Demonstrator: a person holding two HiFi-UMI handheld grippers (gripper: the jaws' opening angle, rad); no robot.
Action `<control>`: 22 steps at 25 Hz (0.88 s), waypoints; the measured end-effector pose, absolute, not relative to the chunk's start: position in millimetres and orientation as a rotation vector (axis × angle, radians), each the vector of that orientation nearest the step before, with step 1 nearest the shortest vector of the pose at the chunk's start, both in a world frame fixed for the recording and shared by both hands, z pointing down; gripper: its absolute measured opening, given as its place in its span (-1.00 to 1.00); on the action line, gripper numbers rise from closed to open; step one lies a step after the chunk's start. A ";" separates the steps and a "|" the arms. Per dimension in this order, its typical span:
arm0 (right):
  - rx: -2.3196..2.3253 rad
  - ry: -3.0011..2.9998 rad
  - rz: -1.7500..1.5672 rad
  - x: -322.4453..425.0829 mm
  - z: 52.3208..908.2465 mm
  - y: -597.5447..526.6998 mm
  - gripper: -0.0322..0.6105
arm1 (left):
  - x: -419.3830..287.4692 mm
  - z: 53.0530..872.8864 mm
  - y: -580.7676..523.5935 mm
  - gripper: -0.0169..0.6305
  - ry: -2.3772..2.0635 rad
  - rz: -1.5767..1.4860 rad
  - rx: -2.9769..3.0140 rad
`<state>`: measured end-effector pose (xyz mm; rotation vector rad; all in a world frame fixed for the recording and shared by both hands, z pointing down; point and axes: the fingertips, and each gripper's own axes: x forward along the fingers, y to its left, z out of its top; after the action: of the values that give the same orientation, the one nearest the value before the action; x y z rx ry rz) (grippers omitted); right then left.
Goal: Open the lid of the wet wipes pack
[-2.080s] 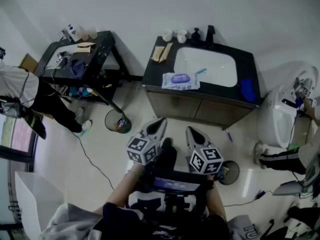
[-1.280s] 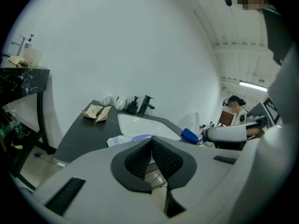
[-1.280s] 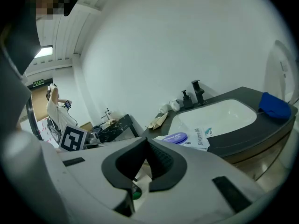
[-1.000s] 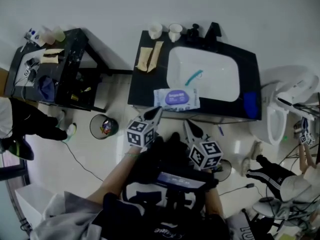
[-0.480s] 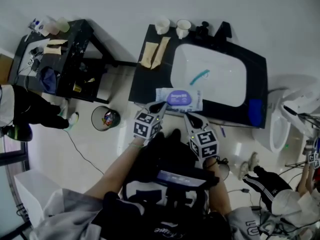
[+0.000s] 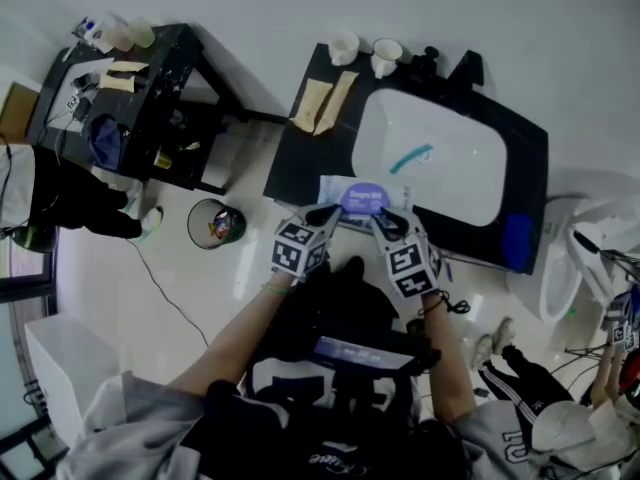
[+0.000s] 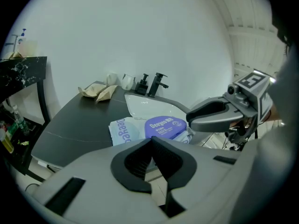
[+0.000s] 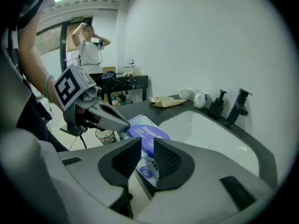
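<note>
The wet wipes pack (image 6: 345, 190) lies at the front edge of the black counter (image 6: 300, 163), its purple oval lid (image 6: 366, 198) down flat. My left gripper (image 6: 322, 214) is shut, its tip just short of the pack's near left corner. In the left gripper view the jaws (image 7: 151, 141) meet in front of the lid (image 7: 166, 126). My right gripper (image 6: 383, 218) hovers at the pack's near right side. Its jaws (image 8: 145, 146) stand a narrow gap apart with nothing between them, and the lid (image 8: 148, 133) shows beyond them.
A white sink basin (image 6: 440, 173) with a teal toothbrush (image 6: 412, 158) lies right of the pack. A black faucet (image 6: 462, 68), two cups (image 6: 345, 48), brown paper (image 6: 325, 100) and a blue cloth (image 6: 515, 236) sit on the counter. A waste bin (image 6: 215, 223) stands on the floor at the left.
Both grippers have moved forward from my chest to the pack's near edge. The counter has come closer in the head view.
</note>
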<state>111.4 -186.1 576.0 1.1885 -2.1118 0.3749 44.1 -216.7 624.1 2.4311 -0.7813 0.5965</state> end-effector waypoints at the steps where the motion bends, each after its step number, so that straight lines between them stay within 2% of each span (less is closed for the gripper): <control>1: 1.145 -2.113 0.327 108.8 577.1 -187.9 -0.65 | 44.1 623.9 -217.1 -0.92 -0.785 0.593 2.426; 11: 0.903 -2.033 0.091 100.8 590.9 -193.1 -0.65 | 38.4 627.0 -218.9 -0.92 -0.810 0.553 2.377; 22: 1.075 -2.136 0.211 107.1 561.5 -212.8 -0.64 | 37.0 629.8 -220.3 -0.92 -0.807 0.521 2.378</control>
<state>107.1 -212.8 561.5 1.0750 -2.1364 0.2113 37.0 -220.3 629.8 2.3775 -0.8072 0.5206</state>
